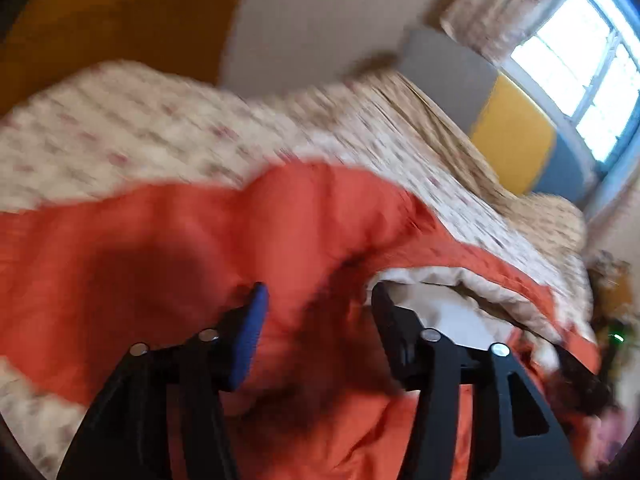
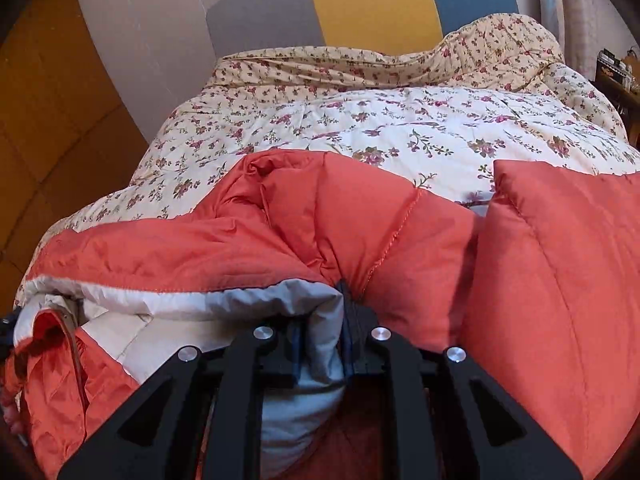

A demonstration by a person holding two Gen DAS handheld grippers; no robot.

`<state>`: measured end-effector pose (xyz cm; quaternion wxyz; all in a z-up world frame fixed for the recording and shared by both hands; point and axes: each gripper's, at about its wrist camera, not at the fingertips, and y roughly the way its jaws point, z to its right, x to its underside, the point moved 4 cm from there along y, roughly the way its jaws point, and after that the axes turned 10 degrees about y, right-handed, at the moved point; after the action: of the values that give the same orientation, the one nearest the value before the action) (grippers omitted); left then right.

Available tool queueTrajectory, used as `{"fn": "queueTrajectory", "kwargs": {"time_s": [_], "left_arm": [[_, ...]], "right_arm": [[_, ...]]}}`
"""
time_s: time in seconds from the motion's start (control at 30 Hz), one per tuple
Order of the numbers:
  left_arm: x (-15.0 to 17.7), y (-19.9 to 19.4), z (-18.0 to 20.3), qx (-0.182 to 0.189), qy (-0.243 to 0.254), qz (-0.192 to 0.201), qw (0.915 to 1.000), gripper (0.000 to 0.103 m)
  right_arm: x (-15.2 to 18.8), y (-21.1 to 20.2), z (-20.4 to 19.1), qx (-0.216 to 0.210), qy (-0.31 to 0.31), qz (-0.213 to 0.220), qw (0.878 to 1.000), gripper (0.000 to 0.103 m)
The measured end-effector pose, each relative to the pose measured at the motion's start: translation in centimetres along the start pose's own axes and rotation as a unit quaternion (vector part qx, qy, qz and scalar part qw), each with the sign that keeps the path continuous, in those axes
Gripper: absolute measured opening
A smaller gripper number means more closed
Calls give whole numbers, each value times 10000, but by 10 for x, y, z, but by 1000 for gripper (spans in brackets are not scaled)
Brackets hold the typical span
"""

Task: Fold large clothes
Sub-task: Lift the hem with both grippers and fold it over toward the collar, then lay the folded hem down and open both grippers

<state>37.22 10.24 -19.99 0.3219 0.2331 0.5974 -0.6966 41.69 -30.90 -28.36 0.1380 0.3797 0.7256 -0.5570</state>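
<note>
Orange puffer jacket (image 2: 360, 220) lay spread across floral quilt (image 2: 400, 120) on bed, pale lining (image 2: 180, 312) showing along near edge, one puffy orange part (image 2: 560, 260) (sleeve or panel, couldn't tell) bulging at R. Striped headboard (image 2: 360, 0) behind.

R gripper (image 2: 322, 336) was clamped on a fold of the pale lining at jacket's near edge, fabric bunched thick btwn pads. L gripper (image 1: 320, 320) stood apart over orange fabric, nothing pinched; L view badly blurred.

Judged light but bulky: soft, springy fill, slick shell, likely to slide on quilt and puff back after folding. Best taken at stitched seams or hem edges w/ a deep bite, both sides, not mid-panel where shell slips off fill.
</note>
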Motion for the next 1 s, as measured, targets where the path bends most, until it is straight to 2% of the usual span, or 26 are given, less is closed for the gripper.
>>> {"fn": "queueTrajectory", "kwargs": {"time_s": [0.07, 0.13, 0.2, 0.3, 0.43, 0.57, 0.67, 0.7, 0.73, 0.77, 0.9, 1.0], "left_arm": [[-10, -13, 3, -133, -110, 284, 9994, 54], [-23, -18, 22, -57, -38, 407, 9991, 54], [-37, -11, 53, 111, 283, 355, 9989, 54], [-48, 11, 115, 320, 1096, 192, 9933, 54], [-37, 48, 154, 426, 1390, -238, 9891, 54], [-3, 71, 156, 278, 1605, -505, 9853, 54], [21, 70, 156, 245, 2030, -208, 9787, 54], [23, 70, 154, 281, 1984, -184, 9795, 54], [21, 74, 153, 305, 1953, -207, 9800, 54], [21, 76, 152, 337, 1936, -236, 9802, 54], [23, 77, 153, 410, 1904, -224, 9806, 54], [24, 77, 153, 377, 1938, -218, 9801, 54]], "right_arm": [[0, 0, -3, 60, -61, 46, 10000, 15], [1, 0, -3, 81, -86, 75, 9999, 15], [1, 1, -4, 70, -85, 84, 9999, 15], [1, 1, -4, 90, -106, 100, 9999, 15], [2, 1, -5, 96, -119, 129, 9998, 15], [2, 1, -5, 67, -114, 141, 9998, 16], [2, -3, -8, 115, -178, 105, 9997, 21], [2, -8, -9, 150, -242, 75, 9996, 24], [3, -13, -9, 170, -275, 64, 9995, 33], [5, -28, -10, 99, -276, 125, 9995, 37], [1, -76, -16, -294, -122, 471, 9984, 40], [-17, -88, -48, -563, -223, 681, 9958, 39]]}}
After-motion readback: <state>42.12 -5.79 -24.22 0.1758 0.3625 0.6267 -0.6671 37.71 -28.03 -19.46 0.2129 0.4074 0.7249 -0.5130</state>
